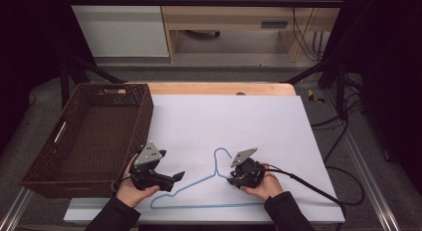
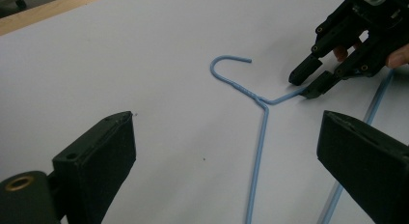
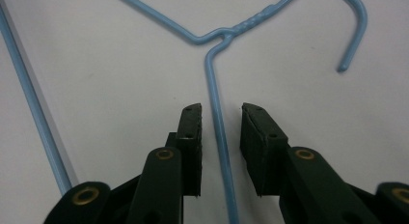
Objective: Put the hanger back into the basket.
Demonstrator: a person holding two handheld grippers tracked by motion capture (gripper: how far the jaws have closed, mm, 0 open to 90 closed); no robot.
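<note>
Dark brown woven plastic basket (image 1: 89, 136) sits at the table's left edge. Left tool (image 1: 175, 177) hovers beside it, jaws spread wide with nothing between them. The thin light blue wire hanger (image 1: 209, 183) lies flat on the white table (image 1: 259, 121). Right tool (image 3: 221, 122) straddles its sloping arm, pads not quite pinching yet.
</note>
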